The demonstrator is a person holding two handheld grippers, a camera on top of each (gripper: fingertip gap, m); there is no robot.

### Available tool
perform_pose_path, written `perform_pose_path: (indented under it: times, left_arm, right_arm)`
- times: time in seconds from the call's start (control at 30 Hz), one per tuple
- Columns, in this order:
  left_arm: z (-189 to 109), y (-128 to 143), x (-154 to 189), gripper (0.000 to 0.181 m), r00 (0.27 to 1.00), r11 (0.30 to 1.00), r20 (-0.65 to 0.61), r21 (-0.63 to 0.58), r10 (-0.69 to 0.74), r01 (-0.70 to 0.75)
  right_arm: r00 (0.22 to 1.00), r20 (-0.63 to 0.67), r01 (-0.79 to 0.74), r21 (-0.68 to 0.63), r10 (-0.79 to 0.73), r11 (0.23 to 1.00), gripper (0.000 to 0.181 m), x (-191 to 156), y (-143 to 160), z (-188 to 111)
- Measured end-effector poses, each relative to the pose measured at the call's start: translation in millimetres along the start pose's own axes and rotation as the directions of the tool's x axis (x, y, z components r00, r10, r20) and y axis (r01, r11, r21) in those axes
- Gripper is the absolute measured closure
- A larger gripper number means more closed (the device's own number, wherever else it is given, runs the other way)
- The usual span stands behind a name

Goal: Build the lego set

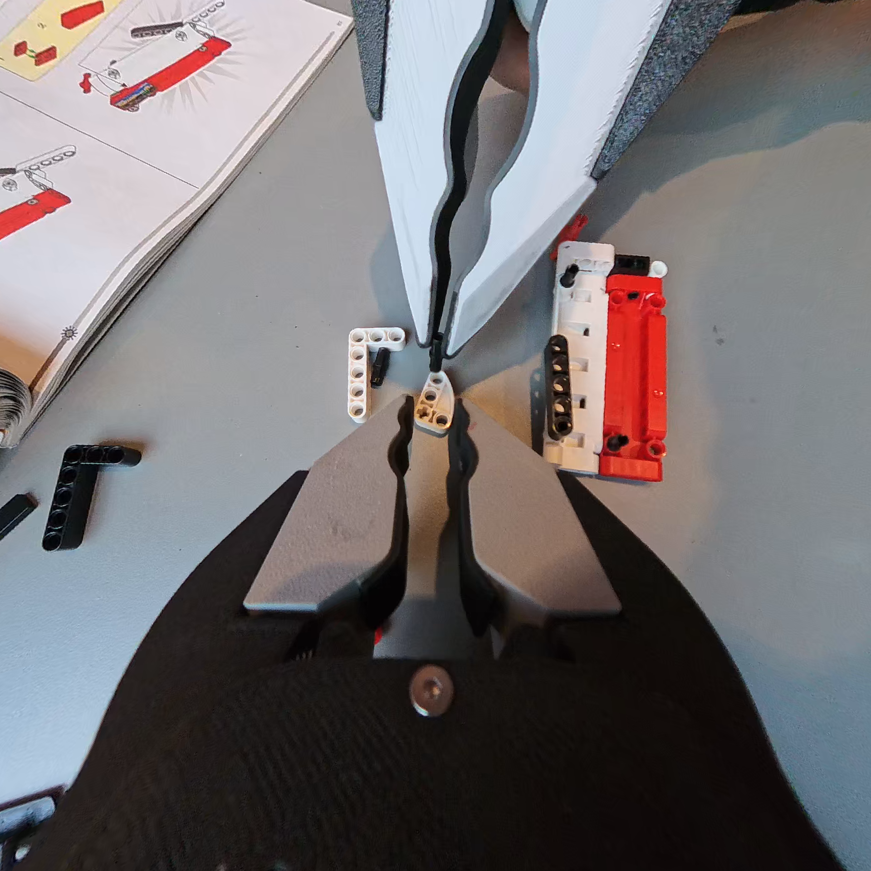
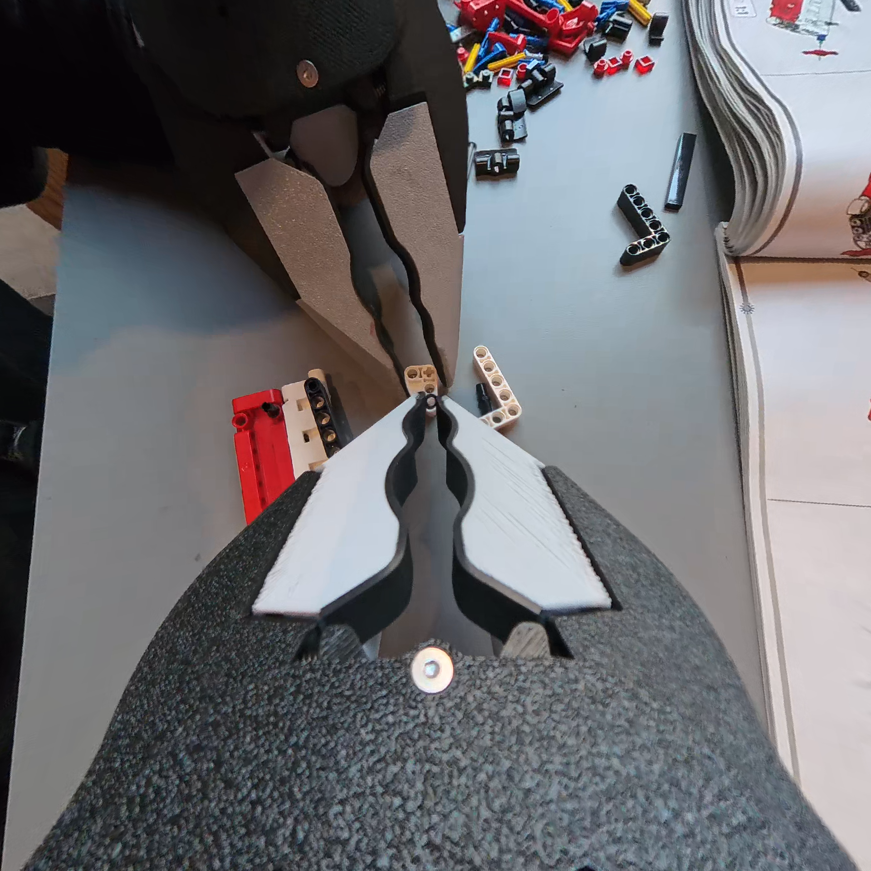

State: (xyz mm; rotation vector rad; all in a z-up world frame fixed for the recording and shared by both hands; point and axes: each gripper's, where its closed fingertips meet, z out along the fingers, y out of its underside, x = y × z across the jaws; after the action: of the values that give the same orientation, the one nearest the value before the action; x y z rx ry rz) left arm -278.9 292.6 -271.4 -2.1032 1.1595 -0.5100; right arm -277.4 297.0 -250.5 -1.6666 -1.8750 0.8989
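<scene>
A small white triangular liftarm (image 1: pixel 434 404) is being pinched by the left tongs (image 1: pixel 432 411) at table centre while a black pin (image 1: pixel 435 352), clamped in the right tongs (image 1: pixel 437 346) at 12 o'clock, is being aligned, and any tilt could be jamming it.

Your left hand-held gripper (image 1: pixel 432 410), with grey fingers, pinched a small white rounded piece (image 1: pixel 434 406) over the grey surface (image 1: pixel 235 330). Your right hand-held gripper (image 1: pixel 437 343), white-fingered, reached in from above and gripped a black pin (image 1: pixel 436 354) whose tip met that piece. A white L-shaped beam (image 1: pixel 365 370) lay just left; a red and white assembly (image 1: pixel 608 363) lay right. An open instruction booklet (image 1: pixel 118 141) sat upper left.
</scene>
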Motion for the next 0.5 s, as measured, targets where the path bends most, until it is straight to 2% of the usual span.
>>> perform_pose_path:
  times: [0.5]
  left_arm:
    - [-2.5, 2.5, 0.2, 0.168, 1.0, 1.0, -0.007, -0.009, -0.02, 0.02]
  right_arm:
    - [0.999, -0.012, -0.041, 0.042, 0.042, 0.998, 0.177, 1.4, 0.3, -6.6]
